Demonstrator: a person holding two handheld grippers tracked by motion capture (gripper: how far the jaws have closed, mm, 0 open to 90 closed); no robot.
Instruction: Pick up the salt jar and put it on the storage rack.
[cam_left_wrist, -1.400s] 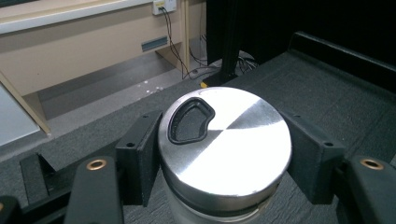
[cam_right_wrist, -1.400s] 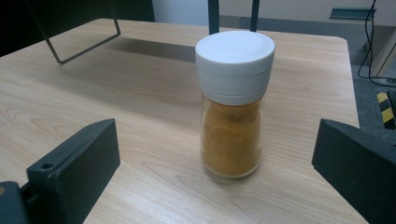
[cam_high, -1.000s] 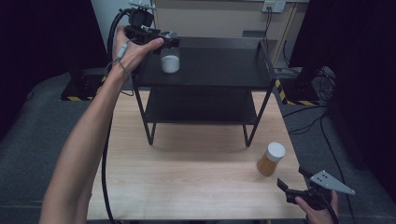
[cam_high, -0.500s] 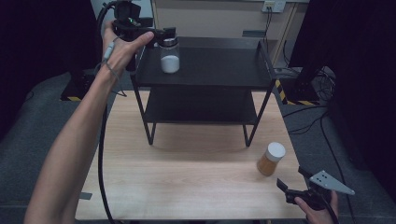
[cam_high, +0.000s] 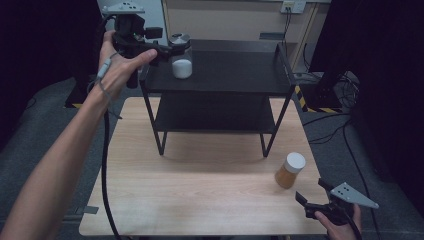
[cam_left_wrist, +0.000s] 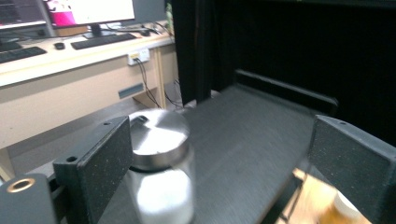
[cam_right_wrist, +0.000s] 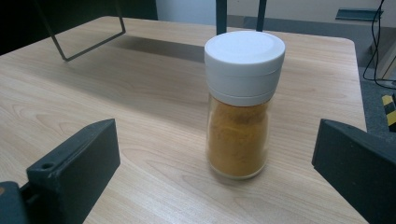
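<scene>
**Left jar on the shelf, right jar is next**

Left gripper (cam_high: 167, 50) sits in the upper left of the high view, at the top tier of the black metal two-tier shelf rack (cam_high: 225, 75). Its jaws are spread wide. In the left gripper view the clear glass jar with a silver metal lid and white contents (cam_left_wrist: 161, 172) stands upright on the shelf top, right against the left jaw in the lower left of that frame; far jaw well apart from it. I can't tell whether the near jaw touches the glass, the frame is blurred. I read this as jar placed and let go, with the hand beside it.

Right gripper (cam_high: 312, 202) rests low in the lower right of the high view, jaws parted, holding nothing. The clear glass jar with a white plastic cap and orange powder (cam_right_wrist: 240, 105) stands upright on the light wooden table (cam_high: 200, 195), centred between the jaws in the right gripper view but ahead of them, not touched.

Next move, my call: clear the left gripper off sideways without knocking the silver-lidded jar, then push the right gripper forward until the jaws straddle the orange jar below its cap, and close on the glass body.
</scene>
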